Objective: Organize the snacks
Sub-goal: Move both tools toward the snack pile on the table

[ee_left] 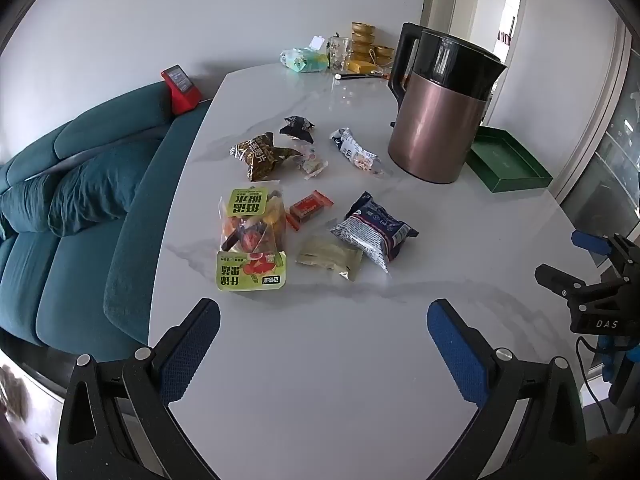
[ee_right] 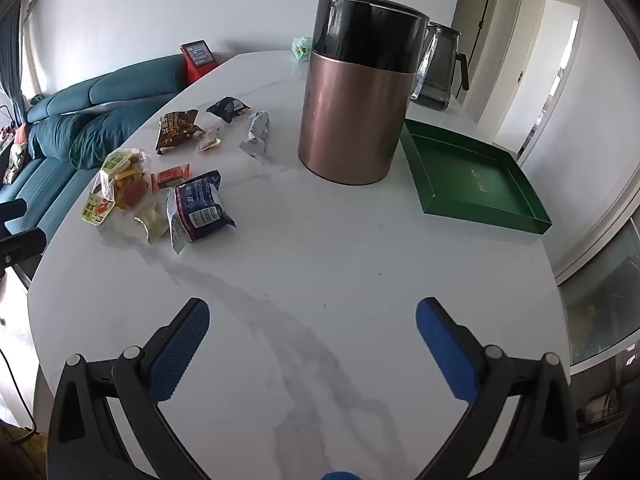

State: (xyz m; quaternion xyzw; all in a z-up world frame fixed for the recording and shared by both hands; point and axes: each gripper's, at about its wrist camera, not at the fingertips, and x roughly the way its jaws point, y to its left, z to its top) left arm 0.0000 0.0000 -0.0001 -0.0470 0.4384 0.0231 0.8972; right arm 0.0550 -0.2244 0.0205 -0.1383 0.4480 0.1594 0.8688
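Far left, a teal sofa (ee_left: 80, 200) ran along the table's left side, w/ a dark cushion on it. Its near end was cut off by the edge of the pic. A small red gadget (ee_left: 181, 90) w/ a screen sat on the sofa back; its words were too tiny to read.

The white marble table (ee_left: 320, 340) held the snacks in a loose bunch, left of the middle. Nearest on the left lay a clear bag w/ green labels (ee_left: 252, 236), fruit bits inside. Just right of it were a small red candy (ee_left: 310, 208) and a pale flat packet (ee_left: 330, 258). A blue and white packet (ee_left: 374, 230) lay touching that pale one. Farther back sat a brown crinkly bag (ee_left: 260, 156), a little black packet (ee_left: 298, 128), some tiny sweets that were hard to make out, and a twisted white wrapper (ee_left: 354, 152).

Right of the snacks stood a big copper kettle (ee_left: 436, 120) w/ a black top. It hid part of the stuff at the far end: gold tins, a glass, a green pack. In the right wrist view a glass jug peeked out behind it.

Right of the kettle lay a green tray (ee_right: 480, 176), nothing in it, one corner hidden by the kettle.

The left claw (ee_left: 324, 320) was spread wide, holding nothing, over bare table near the snacks. The right claw (ee_right: 312, 320) was wide too, holding nothing, well apart from the tray.
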